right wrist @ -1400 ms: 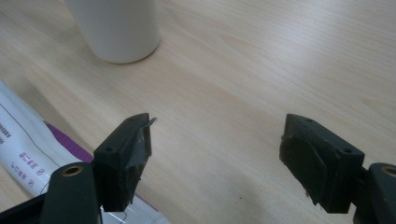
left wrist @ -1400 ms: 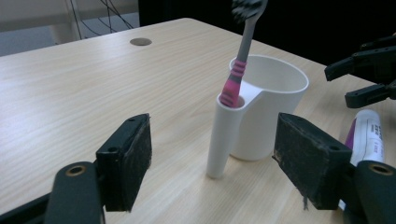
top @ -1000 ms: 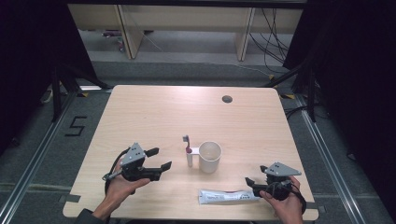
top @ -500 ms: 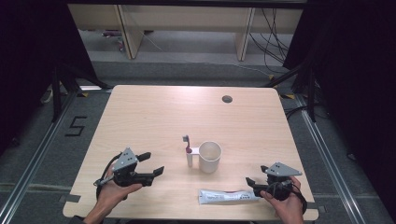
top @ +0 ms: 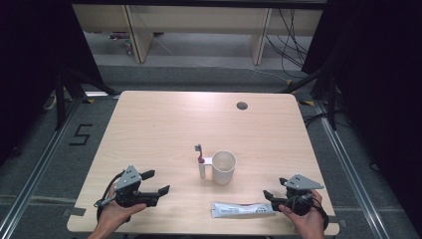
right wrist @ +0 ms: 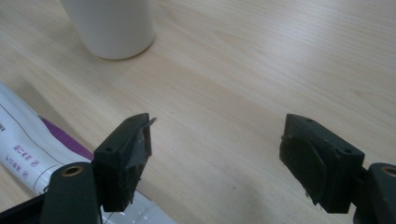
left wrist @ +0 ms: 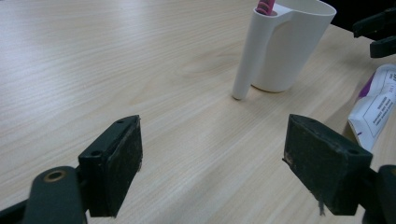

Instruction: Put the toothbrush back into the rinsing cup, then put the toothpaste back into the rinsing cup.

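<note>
High view: both grippers idle near a toothbrush cup

My left gripper (top: 153,183) and right gripper (top: 274,195) gape wide, empty. Toothpaste tube (top: 243,209) lies before the white cup (top: 223,167), just beside my right jaws. A careless reach could topple its pink toothbrush (top: 199,152).

Bare worktop (top: 164,129) lies open all round; mid-front, the white cup (top: 223,167) and toothpaste tube (top: 242,209) block the way.
</note>
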The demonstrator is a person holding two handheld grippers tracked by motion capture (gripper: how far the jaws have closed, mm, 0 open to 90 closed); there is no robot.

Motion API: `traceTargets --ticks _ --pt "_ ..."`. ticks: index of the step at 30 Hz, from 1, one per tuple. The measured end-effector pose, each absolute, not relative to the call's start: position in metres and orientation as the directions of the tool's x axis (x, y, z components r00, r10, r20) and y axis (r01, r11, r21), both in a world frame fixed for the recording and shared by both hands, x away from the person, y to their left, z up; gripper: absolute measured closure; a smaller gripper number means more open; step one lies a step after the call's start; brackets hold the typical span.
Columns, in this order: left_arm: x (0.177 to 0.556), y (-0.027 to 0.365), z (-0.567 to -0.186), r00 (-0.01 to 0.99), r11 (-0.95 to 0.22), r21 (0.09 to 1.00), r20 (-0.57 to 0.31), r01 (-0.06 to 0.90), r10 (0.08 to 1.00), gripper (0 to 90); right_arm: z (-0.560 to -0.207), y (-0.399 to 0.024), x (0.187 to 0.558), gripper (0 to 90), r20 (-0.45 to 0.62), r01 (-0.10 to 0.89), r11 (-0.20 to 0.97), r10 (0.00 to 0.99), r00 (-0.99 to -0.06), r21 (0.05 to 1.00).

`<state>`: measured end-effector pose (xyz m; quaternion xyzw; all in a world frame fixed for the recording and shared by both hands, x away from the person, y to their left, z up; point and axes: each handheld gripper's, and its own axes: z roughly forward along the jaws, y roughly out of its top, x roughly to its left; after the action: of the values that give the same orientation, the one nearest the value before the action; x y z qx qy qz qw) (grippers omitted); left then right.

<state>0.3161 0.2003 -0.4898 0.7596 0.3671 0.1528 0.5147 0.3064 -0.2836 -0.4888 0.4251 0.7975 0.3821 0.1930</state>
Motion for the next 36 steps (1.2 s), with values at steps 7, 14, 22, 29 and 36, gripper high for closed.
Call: traceTargets --ticks 7,14,22,29,36 --pt "0.306 0.203 -0.494 0.675 -0.218 0.883 -0.139 0.416 0.724 15.6 -0.488 -0.284 0.305 25.5 0.018 0.539 0.338 0.835 -0.549 0.771" --pt "0.297 0.203 -0.499 0.679 -0.228 0.871 -0.151 0.435 0.719 15.5 -0.488 -0.285 0.305 25.5 0.012 0.527 0.349 0.826 -0.564 0.775" --pt "0.298 0.203 -0.502 0.683 -0.261 0.865 -0.121 0.428 0.720 15.5 -0.480 -0.284 0.302 25.2 0.006 0.508 0.366 0.807 -0.590 0.779" --pt "0.301 0.206 -0.504 0.679 -0.266 0.863 -0.116 0.430 0.725 15.6 -0.467 -0.262 0.295 25.0 0.007 0.488 0.425 0.749 -0.663 0.762" --pt "0.301 0.203 -0.507 0.683 -0.284 0.856 -0.105 0.432 0.723 15.6 -0.462 -0.235 0.287 25.7 -0.048 0.405 0.552 0.631 -0.774 0.729"
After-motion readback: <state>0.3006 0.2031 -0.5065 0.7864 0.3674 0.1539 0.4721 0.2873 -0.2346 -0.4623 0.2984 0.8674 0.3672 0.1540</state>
